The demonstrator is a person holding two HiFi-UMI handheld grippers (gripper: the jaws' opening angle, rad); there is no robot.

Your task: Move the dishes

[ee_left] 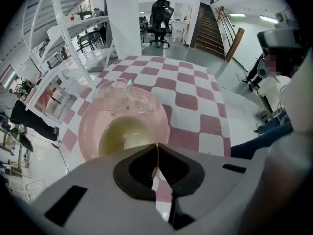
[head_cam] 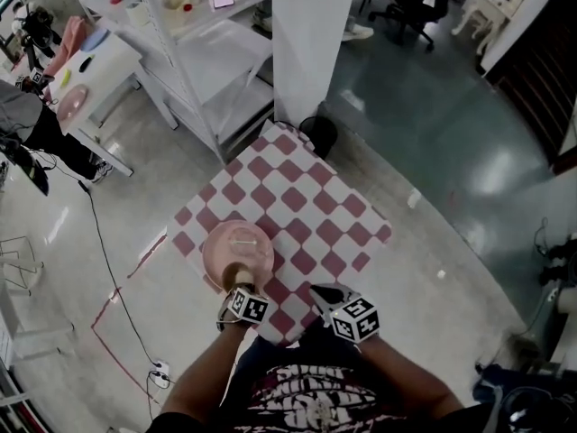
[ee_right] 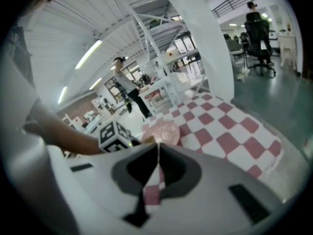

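A pink plate (head_cam: 254, 250) (ee_left: 88, 131) (ee_right: 164, 130) lies near the front left corner of the red-and-white checked table (head_cam: 306, 197) (ee_left: 195, 82) (ee_right: 230, 126). On its far side stands a clear glass bowl (ee_left: 124, 98). A small amber bowl (head_cam: 236, 272) (ee_left: 124, 136) sits on the plate's near side. My left gripper (head_cam: 238, 283) (ee_left: 156, 153) is shut on this bowl's near rim. My right gripper (head_cam: 325, 293) (ee_right: 158, 153) is shut on nothing, over the table's front edge to the right of the plate.
A white pillar (head_cam: 311, 34) and a white shelving rack (head_cam: 207, 70) stand beyond the table's far corner. A dark round object (head_cam: 317, 133) is on the floor there. Far left is another table with a pink plate (head_cam: 72, 99). A cable (head_cam: 108, 260) crosses the floor.
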